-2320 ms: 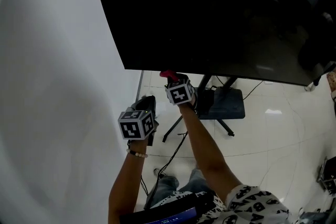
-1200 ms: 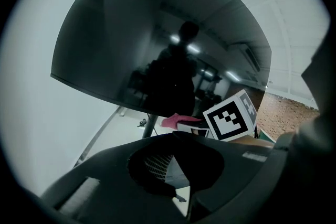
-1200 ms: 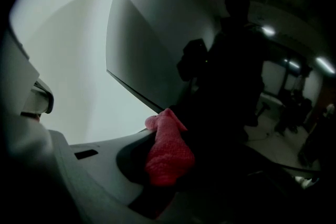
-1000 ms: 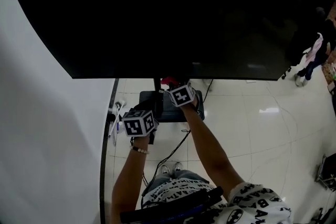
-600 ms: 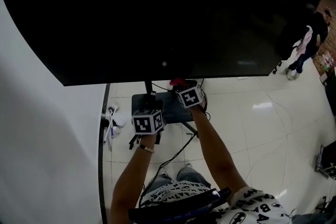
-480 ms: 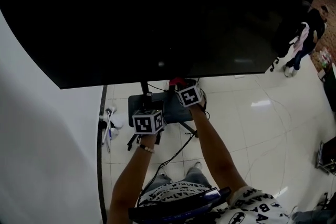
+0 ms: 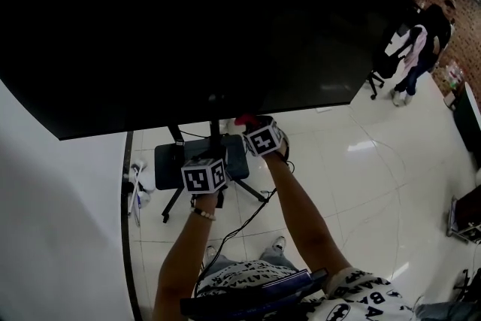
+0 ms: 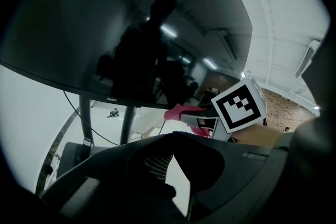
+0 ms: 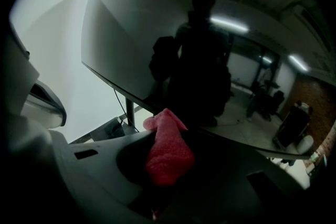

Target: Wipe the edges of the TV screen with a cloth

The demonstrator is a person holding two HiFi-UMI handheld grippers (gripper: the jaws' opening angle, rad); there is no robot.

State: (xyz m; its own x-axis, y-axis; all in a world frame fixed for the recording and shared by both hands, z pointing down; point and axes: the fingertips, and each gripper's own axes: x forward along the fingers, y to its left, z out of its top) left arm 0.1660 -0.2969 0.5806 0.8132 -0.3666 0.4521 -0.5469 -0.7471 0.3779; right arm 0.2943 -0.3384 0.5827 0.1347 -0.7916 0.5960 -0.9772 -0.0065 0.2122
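While our right gripper (image 7: 249, 125) clamped the red cloth (image 9: 167, 152) just beneath the TV screen's (image 7: 225, 19) bottom edge, our left gripper (image 8: 172, 136) hung beside it — jaws together, nothing between them.

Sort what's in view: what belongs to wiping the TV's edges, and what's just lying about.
For the job:
TV screen
red cloth
right hand-held gripper, clamping the cloth

Just there:
left hand-held gripper, holding nothing
stand base
floor cable
bystanders, far right
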